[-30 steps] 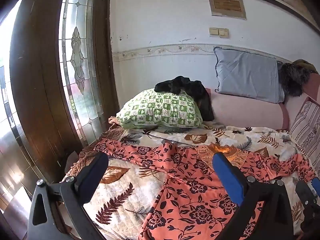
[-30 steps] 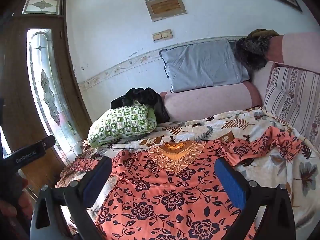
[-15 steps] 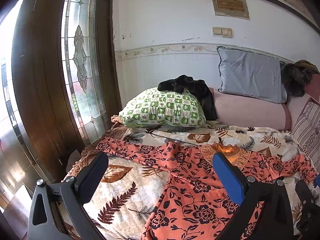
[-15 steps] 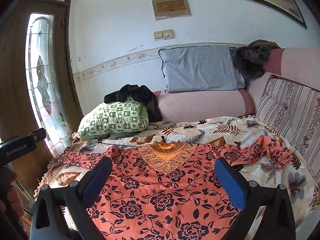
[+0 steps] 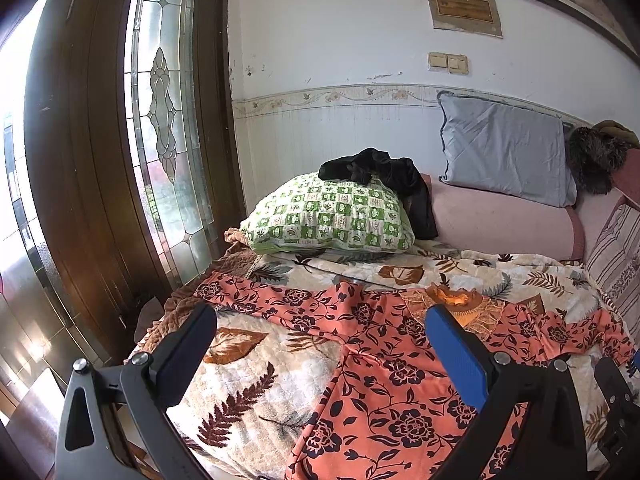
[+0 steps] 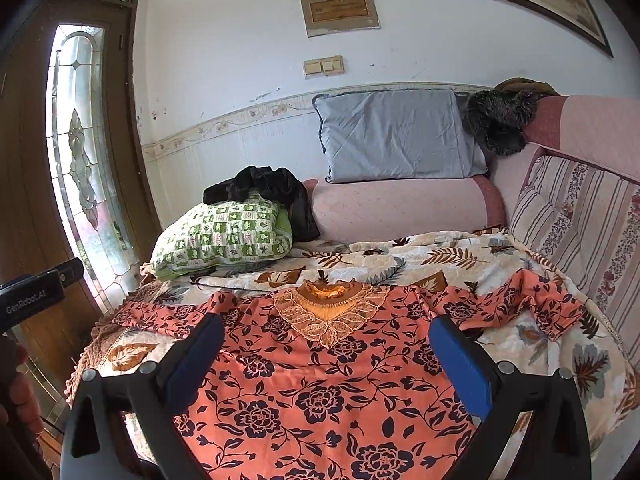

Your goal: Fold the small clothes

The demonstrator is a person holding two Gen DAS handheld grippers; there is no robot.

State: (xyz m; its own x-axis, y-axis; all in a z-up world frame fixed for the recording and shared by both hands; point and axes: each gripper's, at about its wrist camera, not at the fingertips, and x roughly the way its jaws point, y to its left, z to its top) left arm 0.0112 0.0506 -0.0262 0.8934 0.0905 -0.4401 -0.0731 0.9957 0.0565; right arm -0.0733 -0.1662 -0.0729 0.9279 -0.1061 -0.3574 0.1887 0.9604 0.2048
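An orange shirt with dark flowers (image 6: 320, 384) lies spread flat on the leaf-print blanket (image 6: 440, 256), lace collar (image 6: 328, 312) away from me, sleeves out to both sides. It also shows in the left wrist view (image 5: 384, 360), with its left sleeve (image 5: 272, 300) stretched toward the door. My left gripper (image 5: 320, 348) is open and empty above the shirt's left side. My right gripper (image 6: 326, 356) is open and empty above the shirt's chest. The left gripper's body (image 6: 32, 300) shows at the left edge of the right wrist view.
A green checked pillow (image 6: 224, 236) with a black garment (image 6: 272, 188) on it lies at the back left. A grey pillow (image 6: 396, 136) leans on the wall above a pink bolster (image 6: 400, 208). A striped cushion (image 6: 580, 208) is at the right. A wooden glass door (image 5: 120, 160) stands left.
Both grippers have pulled back and tilted up a little, so the shirt sits lower and farther in both views. Both stay open and empty. The shirt has not moved.
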